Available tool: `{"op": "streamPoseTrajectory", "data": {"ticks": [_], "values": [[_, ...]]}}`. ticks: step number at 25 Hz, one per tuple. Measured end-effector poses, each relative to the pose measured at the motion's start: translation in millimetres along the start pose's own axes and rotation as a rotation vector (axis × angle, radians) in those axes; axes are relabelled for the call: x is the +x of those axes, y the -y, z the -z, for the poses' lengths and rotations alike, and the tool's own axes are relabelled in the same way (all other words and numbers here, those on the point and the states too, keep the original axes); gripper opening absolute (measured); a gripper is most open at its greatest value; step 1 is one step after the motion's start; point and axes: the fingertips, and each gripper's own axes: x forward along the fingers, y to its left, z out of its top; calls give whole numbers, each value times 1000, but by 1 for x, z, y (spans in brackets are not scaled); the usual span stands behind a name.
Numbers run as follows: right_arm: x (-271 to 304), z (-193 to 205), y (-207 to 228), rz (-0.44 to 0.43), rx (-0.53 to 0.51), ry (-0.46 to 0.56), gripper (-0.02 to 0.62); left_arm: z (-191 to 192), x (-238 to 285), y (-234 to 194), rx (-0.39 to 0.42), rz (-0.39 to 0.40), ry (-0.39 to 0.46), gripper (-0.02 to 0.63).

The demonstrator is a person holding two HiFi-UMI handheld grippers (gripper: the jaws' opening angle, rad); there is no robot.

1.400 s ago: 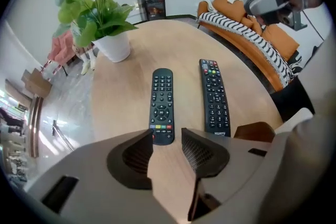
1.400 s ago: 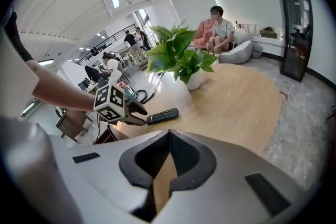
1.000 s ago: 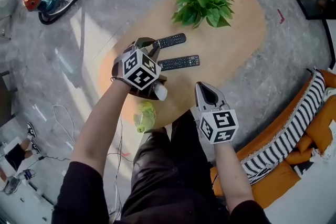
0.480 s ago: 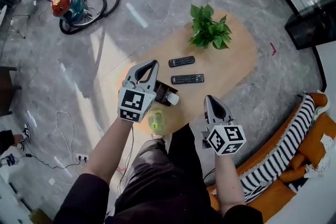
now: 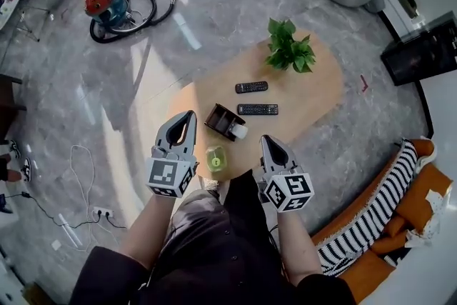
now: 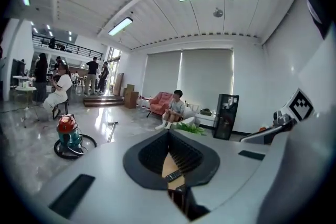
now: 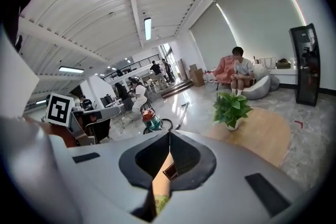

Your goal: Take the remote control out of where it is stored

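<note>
Above the near end of the wooden tabletop [image 5: 318, 93], holding left claw [image 5: 187, 115] and right claw [image 5: 265, 140] clamped shut on nothing, close to the body. Lying flat between potted plant [image 5: 289, 46] and dark holder [image 5: 218, 118]: far remote control [image 5: 251, 87], near remote control [image 5: 257, 109]. Judged already out of storage, hence empty claws; white object [image 5: 240, 131] poking from holder.

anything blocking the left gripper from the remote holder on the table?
Nothing visible. The left gripper, shut and empty, hangs beside the dark holder with open space between them. The green bottle stands at the near edge of the table, off that line.
</note>
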Motion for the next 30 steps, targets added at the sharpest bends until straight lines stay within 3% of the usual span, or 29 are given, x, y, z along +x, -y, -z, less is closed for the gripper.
{"op": "streamPoseTrajectory", "data": {"ticks": [3,9,16,26,27,30], "values": [[-1,-3,-8,-3,-40,-8,8,6,-11,-2,11,8,-10,8],[-5,-10,-3,18,26,19,8,7,-20,-6,19,22,-13,6],[-13,-4,0,13,75,12,8,3,-16,18,39,143,-3,6],[22,51,22,4,159,-136,9,21,-7,20,38,146,-66,6],[29,63,28,12,200,-146,15,26,-9,19,40,143,-84,6],[53,105,52,46,318,-232,134,38,-11,16,48,134,-120,6]]}}
